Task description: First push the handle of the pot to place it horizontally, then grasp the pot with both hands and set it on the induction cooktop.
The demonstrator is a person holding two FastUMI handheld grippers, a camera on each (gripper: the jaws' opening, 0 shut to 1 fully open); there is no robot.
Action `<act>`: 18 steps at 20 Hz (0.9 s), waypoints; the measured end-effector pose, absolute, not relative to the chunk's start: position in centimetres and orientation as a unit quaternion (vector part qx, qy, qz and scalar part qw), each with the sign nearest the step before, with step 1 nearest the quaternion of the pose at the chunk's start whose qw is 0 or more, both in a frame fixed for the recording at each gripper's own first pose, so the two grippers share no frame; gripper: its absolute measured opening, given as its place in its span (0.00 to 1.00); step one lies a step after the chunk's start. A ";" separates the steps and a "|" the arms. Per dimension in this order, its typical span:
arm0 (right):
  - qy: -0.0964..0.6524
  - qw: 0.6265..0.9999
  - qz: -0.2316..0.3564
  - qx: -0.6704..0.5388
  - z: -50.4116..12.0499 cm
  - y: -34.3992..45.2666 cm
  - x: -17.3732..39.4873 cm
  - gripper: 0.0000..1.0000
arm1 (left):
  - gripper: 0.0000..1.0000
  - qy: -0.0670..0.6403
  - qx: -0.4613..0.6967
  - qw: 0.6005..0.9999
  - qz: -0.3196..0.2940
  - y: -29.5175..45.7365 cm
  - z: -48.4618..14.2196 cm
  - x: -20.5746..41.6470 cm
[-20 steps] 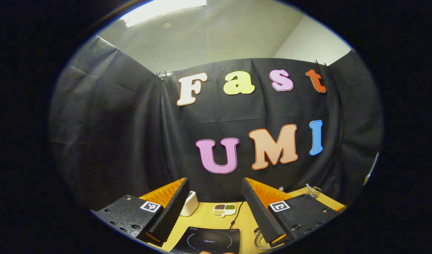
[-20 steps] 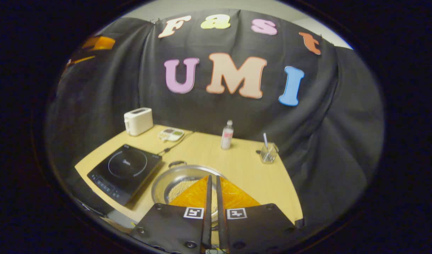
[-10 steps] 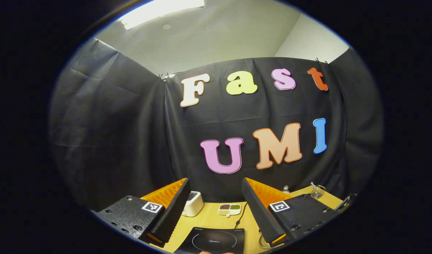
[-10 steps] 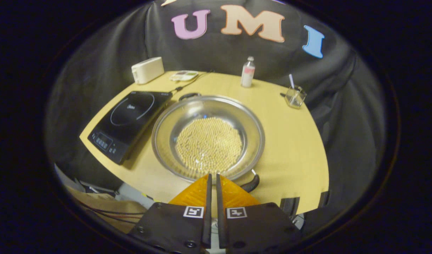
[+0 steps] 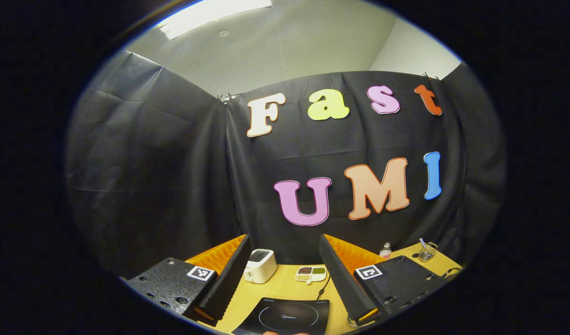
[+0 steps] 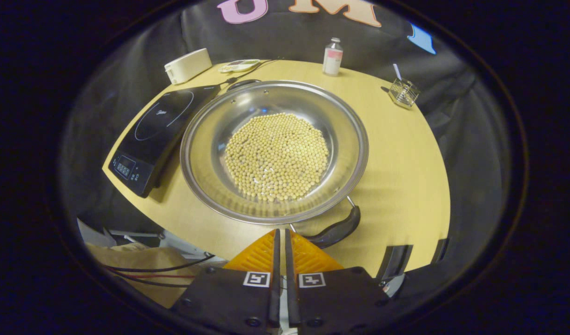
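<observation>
Your right gripper (image 6: pixel 280 232) has its jaws pressed together, nothing between them, and it hangs just above the pot's near handle (image 6: pixel 336 229). The pot (image 6: pixel 274 150) sits on the table (image 6: pixel 405 158), full of beans (image 6: pixel 278 156), its left rim touching or just overlapping the cooktop (image 6: pixel 157 128) edge — can't tell which. The far handle (image 6: pixel 243 83) points toward the back wall.

Your left gripper (image 5: pixel 283 265) has its jaws wide apart, holding nothing, and it's aimed high at the wall. In the left gripper view the cooktop (image 5: pixel 285 317) lies below it, with the toaster (image 5: pixel 259 265) and a small dish (image 5: pixel 311 273) behind.

Risks from here, as I judge them:
- The push lands on a curved, rounded handle with closed tips. Come in off-centre and you'll slide off it, or ride up over it.
- Push too fast and the pot spins past horizontal, or its rim knocks the cooktop and shifts it.
- The pot is wide and shallow — any jolt or tilt during the lift sends beans over the rim.
- The near handle is close to the table's front edge, so a push toward you could drag the pot partly off.
- The bottle (image 6: pixel 332 56) and glass (image 6: pixel 403 92) stand well apart from the pot, so little threat there.
- Left gripper looks far from either handle; rushing it in late risks an uneven two-handed lift.
</observation>
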State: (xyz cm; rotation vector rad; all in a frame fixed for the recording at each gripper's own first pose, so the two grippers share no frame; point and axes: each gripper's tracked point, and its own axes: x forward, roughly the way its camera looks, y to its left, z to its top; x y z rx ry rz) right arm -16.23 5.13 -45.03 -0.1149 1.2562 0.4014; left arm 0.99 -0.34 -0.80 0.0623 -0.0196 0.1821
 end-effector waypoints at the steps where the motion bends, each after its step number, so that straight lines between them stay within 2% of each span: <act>1: 0.585 0.787 0.186 -0.055 -45.2 5.0 -16.0 0.08 | 0.95 -0.008 0.032 0.995 0.095 -0.1 -1.2 1.0; 18: 0.583 0.788 0.171 -0.101 -47.3 -0.2 -9.5 0.08 | 0.94 0.004 0.035 0.983 0.182 3.5 -1.6 -0.8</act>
